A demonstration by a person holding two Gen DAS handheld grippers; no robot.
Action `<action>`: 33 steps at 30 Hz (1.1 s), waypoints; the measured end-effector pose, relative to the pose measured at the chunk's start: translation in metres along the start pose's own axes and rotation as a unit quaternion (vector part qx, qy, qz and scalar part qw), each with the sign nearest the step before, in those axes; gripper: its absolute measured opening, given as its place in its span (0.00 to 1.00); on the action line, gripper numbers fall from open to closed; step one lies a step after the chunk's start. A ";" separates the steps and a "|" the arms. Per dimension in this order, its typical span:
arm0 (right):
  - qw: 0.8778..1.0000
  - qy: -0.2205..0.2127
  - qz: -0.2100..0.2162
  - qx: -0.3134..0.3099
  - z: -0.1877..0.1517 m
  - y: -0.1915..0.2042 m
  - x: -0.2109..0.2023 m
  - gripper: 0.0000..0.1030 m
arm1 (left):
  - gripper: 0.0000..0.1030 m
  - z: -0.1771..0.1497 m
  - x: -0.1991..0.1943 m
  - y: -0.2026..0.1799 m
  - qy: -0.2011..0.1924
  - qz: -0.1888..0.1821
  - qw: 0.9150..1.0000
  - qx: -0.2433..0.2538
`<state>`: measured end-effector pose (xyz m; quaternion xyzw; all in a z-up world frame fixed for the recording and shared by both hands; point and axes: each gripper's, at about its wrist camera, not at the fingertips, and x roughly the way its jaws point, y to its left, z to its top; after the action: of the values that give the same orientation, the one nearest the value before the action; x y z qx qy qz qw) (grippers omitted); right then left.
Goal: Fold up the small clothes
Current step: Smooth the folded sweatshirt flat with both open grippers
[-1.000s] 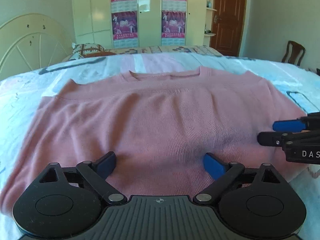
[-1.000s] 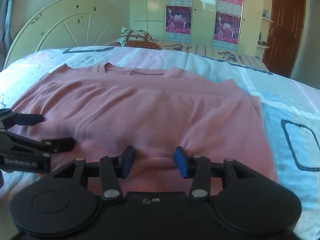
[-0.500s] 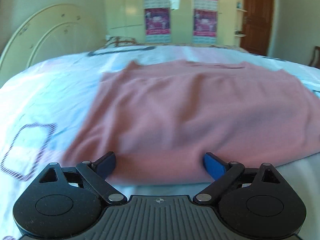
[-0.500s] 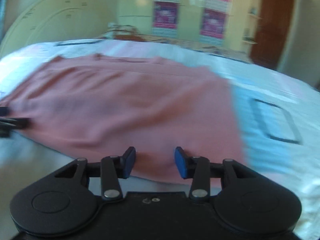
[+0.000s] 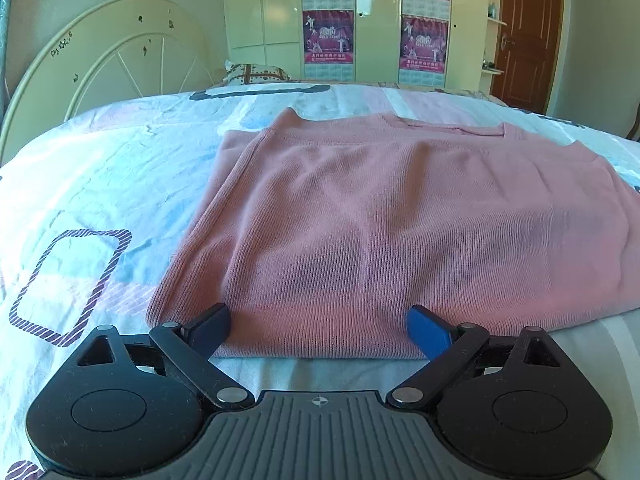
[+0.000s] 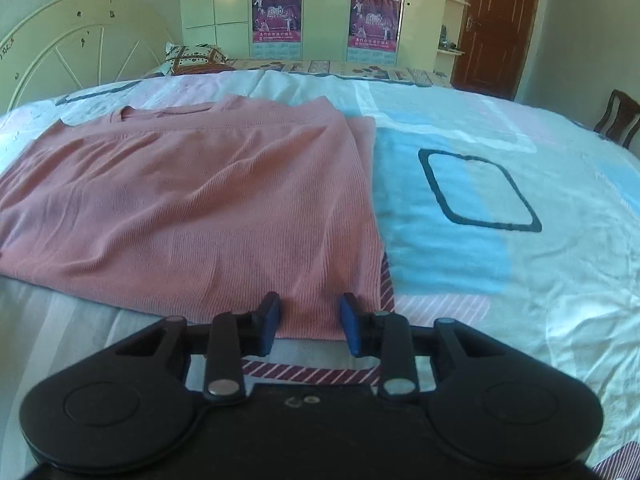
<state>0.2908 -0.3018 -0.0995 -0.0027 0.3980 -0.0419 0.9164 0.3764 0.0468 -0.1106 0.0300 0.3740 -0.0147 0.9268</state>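
Spread flat on the bed (image 5: 100, 168), the pink sweater (image 5: 392, 224) lies with its neckline toward the headboard (image 5: 108, 64) and its hem nearest the tongs. Side panels look already turned in, so the left edge shows a doubled layer.

Left tongs (image 5: 318, 330): wide, blue pads either side of the hem near the left bottom corner, nothing pinched; cloth sits between and just ahead of them. Right tongs (image 6: 310, 322): narrow and closing, a strip of hem at the right bottom corner (image 6: 312, 316) between the pads. Whether the pads bite yet is hard to tell from this low angle; a sliver of gap seems to remain.

Handling, as judged: ribbed knit, soft, light, limp, will sag and stretch between two holds. Not slippery; ribs should grip the pads. Stacked layers may slide apart if only the top one is caught.

Best hold: both bottom corners, through every layer, pads well past the hem edge. Lift evenly, keep the hem taut, carry toward the neckline.
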 end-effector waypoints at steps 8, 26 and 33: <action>1.000 0.002 -0.006 -0.004 0.000 0.001 0.003 0.31 | 0.91 -0.002 0.003 0.005 -0.004 -0.008 1.000 -0.008; 0.997 -0.071 0.028 -0.012 0.016 0.016 -0.037 0.37 | 0.91 -0.011 -0.036 0.016 -0.039 -0.047 0.998 -0.036; 0.996 -0.057 0.064 0.008 0.020 0.034 -0.033 0.14 | 0.91 -0.026 -0.039 0.021 -0.014 -0.049 0.996 -0.076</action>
<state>0.2853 -0.2660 -0.0631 0.0282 0.3439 0.0139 0.9385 0.3311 0.0701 -0.1009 -0.0594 0.3625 -0.0322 0.9295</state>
